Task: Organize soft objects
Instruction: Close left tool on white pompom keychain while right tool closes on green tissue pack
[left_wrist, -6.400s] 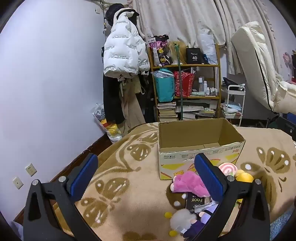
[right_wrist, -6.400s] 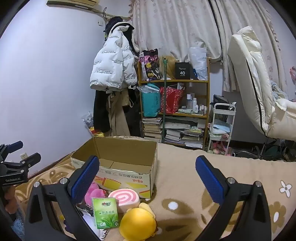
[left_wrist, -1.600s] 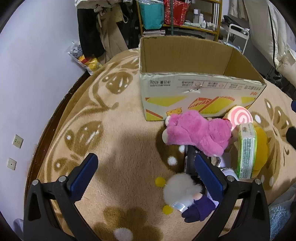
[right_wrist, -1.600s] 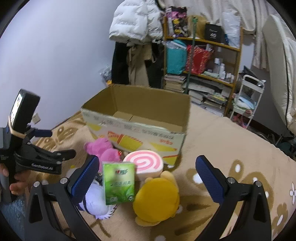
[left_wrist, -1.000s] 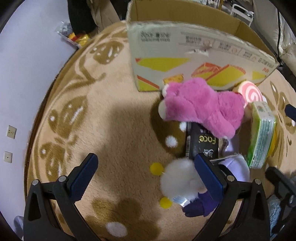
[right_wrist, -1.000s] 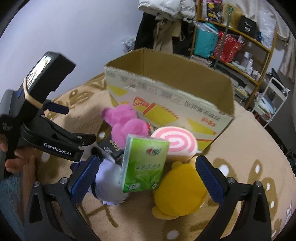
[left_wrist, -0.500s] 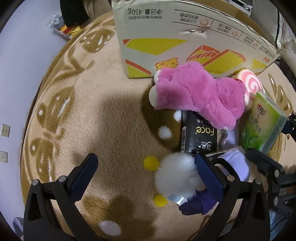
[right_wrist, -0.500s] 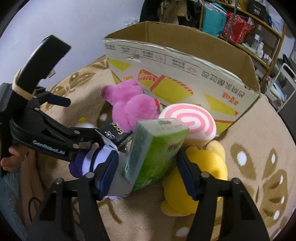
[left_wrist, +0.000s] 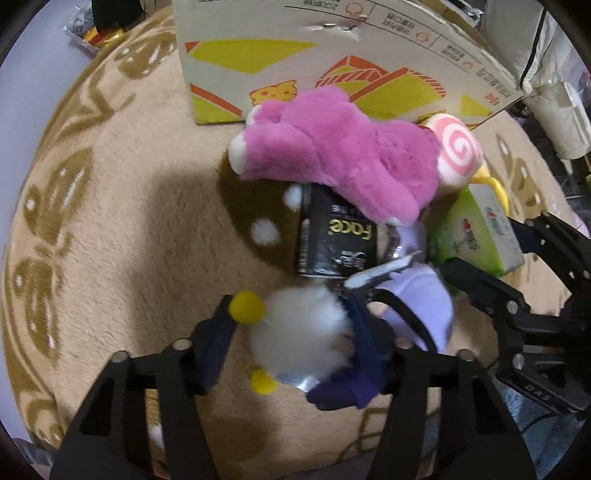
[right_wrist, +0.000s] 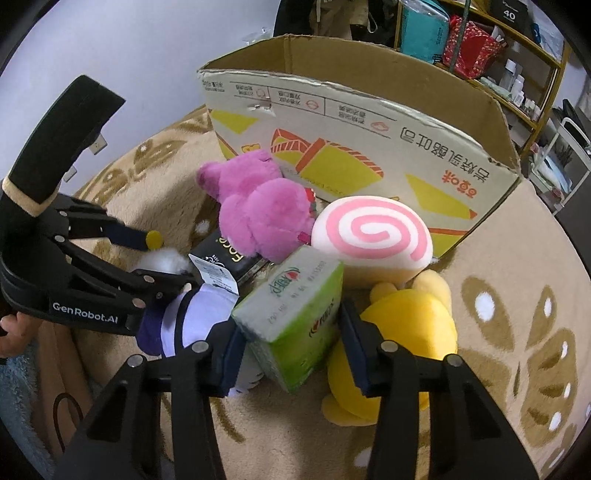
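My left gripper (left_wrist: 291, 343) points down at a white fluffy toy (left_wrist: 299, 332) with yellow pompoms. Its jaws are closing and the pads touch the toy's sides. Just right lies a purple plush (left_wrist: 424, 299). My right gripper (right_wrist: 291, 350) has a green tissue pack (right_wrist: 291, 314) between its closing jaws, and the pads press its sides. A pink plush (right_wrist: 258, 210), a pink spiral cushion (right_wrist: 373, 236) and a yellow plush (right_wrist: 406, 332) lie in front of the open cardboard box (right_wrist: 332, 110). A black pack (left_wrist: 332, 240) lies half under the pink plush.
Everything rests on a beige patterned blanket (left_wrist: 110, 221). A hand (right_wrist: 11, 328) holds the left gripper's handle at the left edge. A cluttered shelf (right_wrist: 480, 37) stands behind the box, and a white chair (left_wrist: 535, 55) is at the far right.
Both pairs of jaws have narrowed from wide open, the left around the white toy and the right onto the tissue pack. The left gripper tipped further down; the right sank slightly.
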